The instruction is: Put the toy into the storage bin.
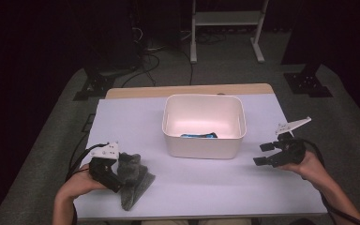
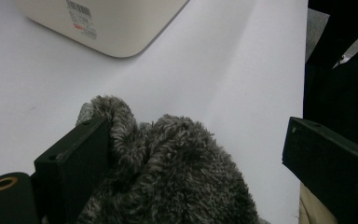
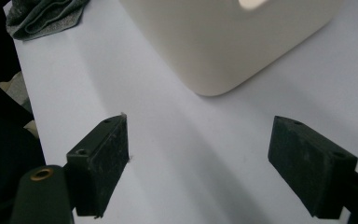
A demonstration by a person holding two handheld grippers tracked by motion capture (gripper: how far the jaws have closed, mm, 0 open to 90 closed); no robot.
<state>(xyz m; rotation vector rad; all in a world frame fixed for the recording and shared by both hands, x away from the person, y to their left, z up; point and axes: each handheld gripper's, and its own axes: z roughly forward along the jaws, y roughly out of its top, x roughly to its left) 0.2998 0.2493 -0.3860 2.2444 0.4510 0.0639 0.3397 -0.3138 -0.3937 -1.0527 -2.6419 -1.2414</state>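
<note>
left gripper (image 1: 117, 171): jaws spread, straddling the grey fuzzy fleece sock (image 1: 133, 180); one jaw touches the pile, the other stands apart, no pinch yet.
sock position: near-left part of the white table (image 1: 201, 187), crumpled, long axis running from the near edge toward the bin.
right gripper (image 1: 262, 153): jaws spread, empty, well apart from the sock.
nearer hand: left.
white rounded plastic bin (image 1: 204, 145): beyond and to the right of the sock; blue item (image 1: 198, 136) inside.

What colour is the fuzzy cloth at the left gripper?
Dark grey, flecked lighter; the cloth shows best in the left gripper view.
</note>
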